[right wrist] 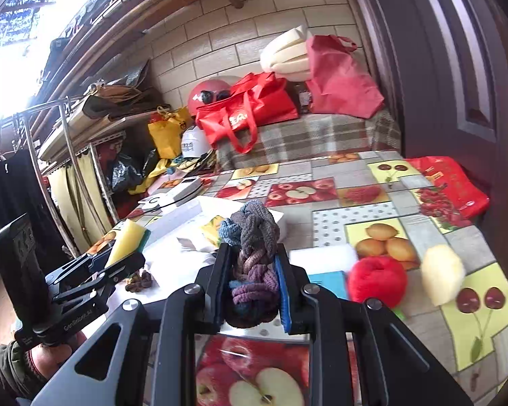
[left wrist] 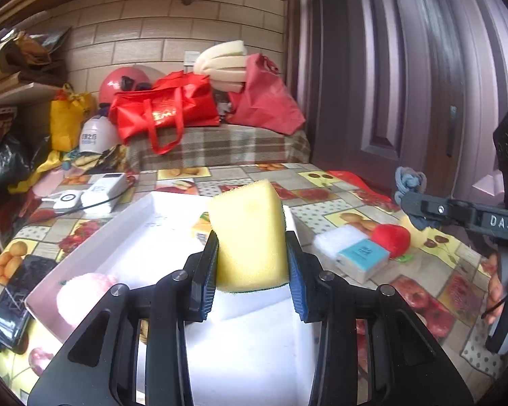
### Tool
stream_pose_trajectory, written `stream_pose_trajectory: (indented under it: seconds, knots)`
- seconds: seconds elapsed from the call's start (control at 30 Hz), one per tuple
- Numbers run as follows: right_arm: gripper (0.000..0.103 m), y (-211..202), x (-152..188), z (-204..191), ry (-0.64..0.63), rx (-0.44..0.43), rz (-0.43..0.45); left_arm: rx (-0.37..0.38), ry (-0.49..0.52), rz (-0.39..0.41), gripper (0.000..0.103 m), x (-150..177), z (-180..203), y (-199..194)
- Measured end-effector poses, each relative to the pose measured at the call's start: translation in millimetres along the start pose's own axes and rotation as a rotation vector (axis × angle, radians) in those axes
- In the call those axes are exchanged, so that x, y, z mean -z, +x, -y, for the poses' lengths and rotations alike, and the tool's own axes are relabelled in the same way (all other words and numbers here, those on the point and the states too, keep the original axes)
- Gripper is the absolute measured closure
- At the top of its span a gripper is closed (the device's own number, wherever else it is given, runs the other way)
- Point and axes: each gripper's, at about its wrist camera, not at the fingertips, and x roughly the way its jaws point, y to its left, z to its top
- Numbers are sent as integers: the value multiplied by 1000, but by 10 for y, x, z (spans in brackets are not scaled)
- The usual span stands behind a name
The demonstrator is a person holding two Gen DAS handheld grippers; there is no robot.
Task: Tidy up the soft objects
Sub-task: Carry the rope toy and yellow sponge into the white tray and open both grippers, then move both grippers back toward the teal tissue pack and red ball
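Observation:
My left gripper is shut on a yellow sponge with a green scrub side and holds it above the white tray. A pink fluffy ball lies in the tray's near left corner. My right gripper is shut on a braided blue-purple knit piece, held above the table right of the tray. It shows at the right in the left wrist view. A red fluffy ball, a pale yellow ball and a white sponge lie on the table.
A teal-topped pack lies by the white sponge. A black phone lies left of the tray. White devices with a cable sit at the far left. Red bags stand on a plaid-covered bench behind. A door is at the right.

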Motion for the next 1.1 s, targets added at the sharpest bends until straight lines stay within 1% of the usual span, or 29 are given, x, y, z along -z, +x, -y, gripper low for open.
stream_pose_trajectory:
  seconds: [0.07, 0.2, 0.27, 0.43, 0.57, 0.63, 0.67, 0.73, 0.77, 0.8, 0.83, 0.87, 0.9, 0.93, 0.97, 1.07, 1.1]
  knots:
    - [79, 159, 11, -139, -6, -29, -21, -27, -10, -5, 67, -56, -138, 69]
    - [79, 501, -3, -364, 11, -94, -77, -28, -27, -36, 67, -161, -305, 222]
    - [79, 634, -17, -476, 3, -106, -97, -24, -36, -56, 67, -189, -383, 281]
    - [79, 924, -27, -674, -13, -102, -148, -24, -87, -115, 67, -189, -590, 410]
    - [76, 1134, 4, -737, -11, -86, -191, -43, -99, -124, 65, -179, -617, 412]
    - [76, 1166, 40, -764, -24, -66, -191, -62, -97, -126, 64, -166, -613, 412]
    - [76, 1170, 59, -776, -31, -57, -190, -70, -99, -129, 61, -158, -621, 418]
    - [72, 1172, 87, -787, -42, -43, -193, -92, -101, -130, 59, -147, -627, 421]
    - [63, 1174, 91, -792, -46, -38, -193, -105, -101, -125, 56, -142, -632, 418]
    - [45, 1162, 93, -795, -51, -30, -187, -126, -102, -116, 52, -137, -635, 403]
    - [38, 1128, 93, -791, -54, -17, -173, -149, -104, -106, 48, -134, -647, 381]
    - [22, 1108, 77, -783, -55, -4, -155, -164, -114, -94, 29, -134, -677, 354]
    - [16, 1070, 64, -762, -51, 4, -137, -172, -131, -80, 10, -136, -711, 324]
    - [15, 1032, 49, -735, -43, 3, -120, -172, -150, -64, 4, -133, -743, 289]
    - [14, 1001, 36, -713, -32, 3, -105, -169, -166, -49, 0, -134, -770, 260]
    - [0, 888, 16, -685, -27, 27, -57, -167, -172, -29, 0, -136, -768, 208]
    - [0, 827, 16, -679, -29, 37, -29, -166, -165, -22, 0, -133, -748, 194]
